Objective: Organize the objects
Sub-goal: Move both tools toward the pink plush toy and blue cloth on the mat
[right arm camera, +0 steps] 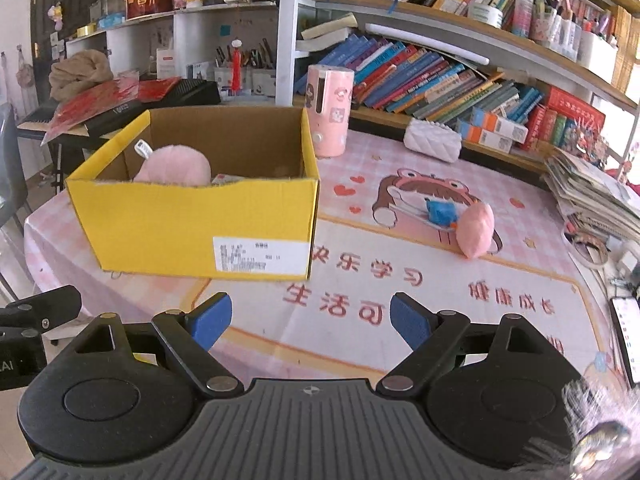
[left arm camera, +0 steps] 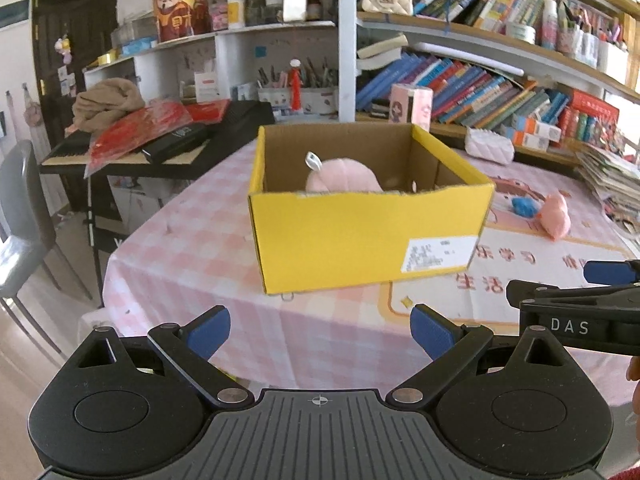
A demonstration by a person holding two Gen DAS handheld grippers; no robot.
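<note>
A yellow cardboard box (left arm camera: 368, 236) stands open on the pink checked table; it also shows in the right wrist view (right arm camera: 192, 224). A pink plush toy (left arm camera: 344, 178) lies inside it, seen also in the right wrist view (right arm camera: 176, 168). A second pink plush (right arm camera: 474, 230) and a small blue toy (right arm camera: 440, 212) lie on the mat right of the box; both also appear in the left wrist view, the plush (left arm camera: 556, 216) and the blue toy (left arm camera: 524, 206). My left gripper (left arm camera: 320, 334) is open and empty, short of the box. My right gripper (right arm camera: 310, 322) is open and empty above the mat.
A pink cylinder container (right arm camera: 330, 110) stands behind the box. A white quilted pouch (right arm camera: 432, 140) lies by the bookshelf (right arm camera: 460, 80). A stack of magazines (right arm camera: 592, 196) sits at the right. A keyboard with red bags (left arm camera: 152, 136) stands left of the table. A chair (left arm camera: 20, 216) is at far left.
</note>
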